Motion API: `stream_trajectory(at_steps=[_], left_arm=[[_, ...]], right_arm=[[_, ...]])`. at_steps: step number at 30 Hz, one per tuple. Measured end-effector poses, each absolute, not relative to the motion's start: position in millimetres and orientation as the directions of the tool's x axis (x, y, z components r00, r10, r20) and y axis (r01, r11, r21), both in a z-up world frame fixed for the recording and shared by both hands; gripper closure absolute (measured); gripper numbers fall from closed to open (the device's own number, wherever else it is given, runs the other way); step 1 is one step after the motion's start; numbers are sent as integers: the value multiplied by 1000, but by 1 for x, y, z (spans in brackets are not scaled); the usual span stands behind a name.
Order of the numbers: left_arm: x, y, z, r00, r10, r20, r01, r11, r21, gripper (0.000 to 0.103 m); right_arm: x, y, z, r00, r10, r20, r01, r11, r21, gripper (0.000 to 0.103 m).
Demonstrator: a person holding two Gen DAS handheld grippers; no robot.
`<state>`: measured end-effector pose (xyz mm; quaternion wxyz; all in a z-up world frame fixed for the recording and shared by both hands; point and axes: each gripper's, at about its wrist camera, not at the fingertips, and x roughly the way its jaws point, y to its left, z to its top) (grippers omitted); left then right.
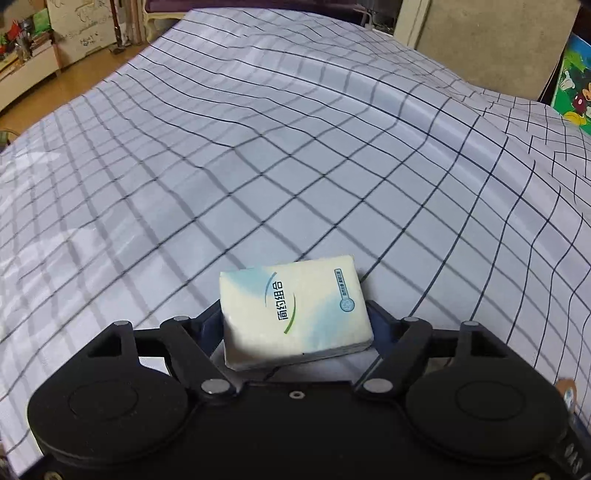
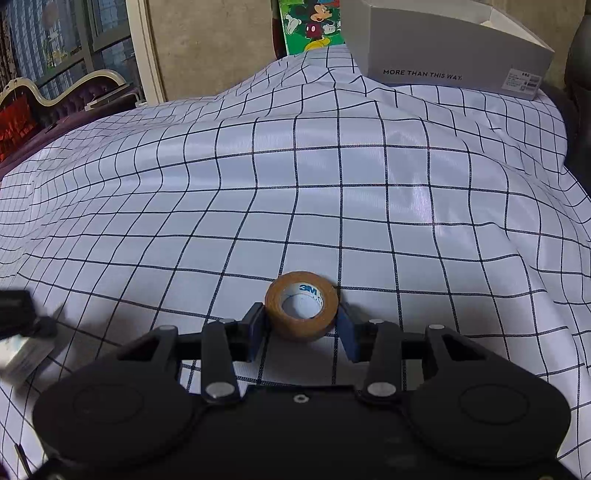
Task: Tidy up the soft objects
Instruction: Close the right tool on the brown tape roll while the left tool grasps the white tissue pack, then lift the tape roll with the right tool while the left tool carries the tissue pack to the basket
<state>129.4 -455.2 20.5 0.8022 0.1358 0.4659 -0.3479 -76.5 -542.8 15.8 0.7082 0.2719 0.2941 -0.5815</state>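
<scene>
Above checked bedsheet (image 1: 258,166): left gripper (image 1: 295,314) clamped on tissue pack (image 1: 293,314), right gripper (image 2: 301,317) pinching 3M tape roll (image 2: 301,306); carry stage, likely next to far-right grey box (image 2: 443,55).

My left gripper (image 1: 295,314) is black with dark blue fingers, and the tissue pack (image 1: 295,314) in it is creamy white with pale blue washes, a green arc and dark blue lettering. The sheet (image 1: 258,166) is white with a thin dark grid. My right gripper (image 2: 303,325) is black and blue too; its tape roll (image 2: 301,312) is tan with a white core printed in blue. The box (image 2: 443,55) is grey with dark lettering. The cartoon poster (image 2: 310,26) is green, with red, black and yellow.
</scene>
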Motion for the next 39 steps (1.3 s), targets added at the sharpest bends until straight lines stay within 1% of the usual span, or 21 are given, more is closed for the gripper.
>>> stream_trajectory(at_steps=[4, 7, 15, 22, 27, 35, 39], left_arm=[[131, -423, 33, 360, -425, -830, 686, 724, -73, 31], [134, -397, 38, 387, -394, -834, 679, 733, -31, 31], [149, -315, 27, 375, -334, -865, 599, 799, -49, 31], [140, -270, 9, 373, -295, -880, 560, 827, -41, 31], [115, -247, 1, 334, -328, -884, 595, 800, -72, 31], [75, -229, 2, 306, -383, -871, 662, 744, -94, 30], [57, -226, 0, 257, -416, -872, 700, 703, -129, 30]], right_arm=[[-75, -541, 15, 146, -667, -731, 984, 175, 37, 61], [-73, -540, 15, 133, -673, -727, 985, 174, 19, 61], [-72, -540, 15, 128, -676, -726, 985, 175, 10, 61], [-73, -541, 15, 127, -677, -725, 985, 175, 9, 61], [-74, -541, 14, 132, -674, -727, 984, 175, 16, 61], [-77, -543, 16, 151, -664, -732, 984, 174, 46, 62], [-78, -544, 17, 157, -659, -736, 983, 178, 51, 62]])
